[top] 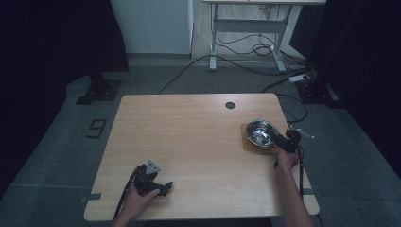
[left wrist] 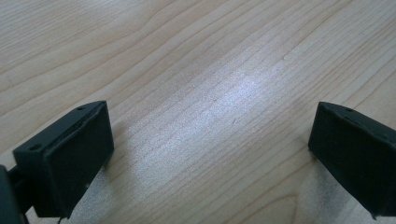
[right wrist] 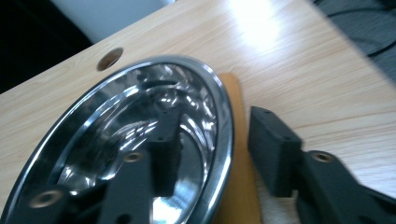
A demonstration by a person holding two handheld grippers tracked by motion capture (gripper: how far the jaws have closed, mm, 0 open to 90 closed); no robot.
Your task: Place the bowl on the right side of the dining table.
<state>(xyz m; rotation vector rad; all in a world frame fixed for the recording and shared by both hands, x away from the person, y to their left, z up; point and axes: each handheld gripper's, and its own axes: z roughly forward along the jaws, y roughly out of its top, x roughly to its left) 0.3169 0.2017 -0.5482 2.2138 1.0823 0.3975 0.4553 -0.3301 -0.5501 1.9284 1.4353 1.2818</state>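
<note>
A shiny steel bowl (top: pixel 263 132) sits on a thin orange-brown mat (top: pixel 247 142) near the right edge of the pale wooden bench (top: pixel 198 142), and nothing lies inside it; its polished inside shows just reflections. The person's right hand (top: pixel 286 158) holds the right gripper (top: pixel 279 140) at the bowl's near-right rim. In the right gripper view, its 2 fingers (right wrist: pixel 273 149) straddle that rim of the bowl (right wrist: pixel 140 140): 1 reaches down inside the bowl, the other stands outside, just beside the edge of the mat (right wrist: pixel 238 154), with a visible gap between it and the rim, so the fingers are spread and not pinching the metal. A round cable hole (right wrist: pixel 110 59) in the bench (right wrist: pixel 303 70) lies beyond the bowl. Well apart from all this, at the near-left of the bench, the left hand (top: pixel 139 196) rests the left gripper (top: pixel 165 188) low on the wood. In the left gripper view, the left gripper (left wrist: pixel 210 154) has its 2 fingers (left wrist: pixel 65 163) spread wide with bare bench (left wrist: pixel 196 70) between them, holding nothing.
</note>
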